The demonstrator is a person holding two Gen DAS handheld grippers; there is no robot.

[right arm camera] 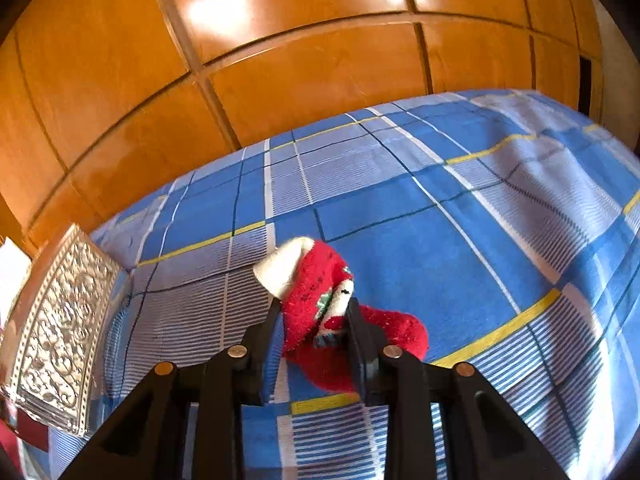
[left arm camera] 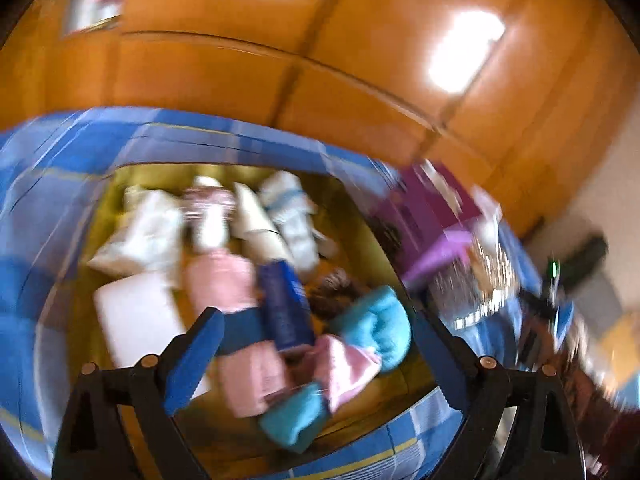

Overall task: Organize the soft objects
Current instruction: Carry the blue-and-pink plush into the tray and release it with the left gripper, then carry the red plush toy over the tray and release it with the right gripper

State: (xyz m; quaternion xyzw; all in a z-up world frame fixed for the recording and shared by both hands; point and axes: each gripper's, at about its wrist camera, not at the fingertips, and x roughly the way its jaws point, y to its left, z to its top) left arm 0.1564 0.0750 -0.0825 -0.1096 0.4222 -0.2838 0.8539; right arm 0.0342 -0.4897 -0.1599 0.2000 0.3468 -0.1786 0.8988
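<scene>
Red sock (right arm camera: 320, 312) with white toe and a Christmas pattern: clamped between the right tool (right arm camera: 314, 320) fingers, toe sticking out ahead of the tips, rest of it bunched behind the right finger, over the blue checked bedsheet (right arm camera: 420, 220). Left tool (left arm camera: 316, 344) jaws stand wide apart, nothing between the pads; view is motion-blurred. Ahead of and below it: an open box with yellow-green lining (left arm camera: 360, 240) holding rolled soft items: white socks (left arm camera: 148, 232) at the far end, a pink roll (left arm camera: 224, 280) and a dark blue roll (left arm camera: 284, 304) just ahead of the fingers, a light blue fluffy one (left arm camera: 380, 328) toward the right finger. Purple box (left arm camera: 432, 208) beyond the right finger. Silver embossed box (right arm camera: 60, 332) to the left of the right tool, on the bed. Orange wooden wardrobe panels (right arm camera: 300, 60) behind.
</scene>
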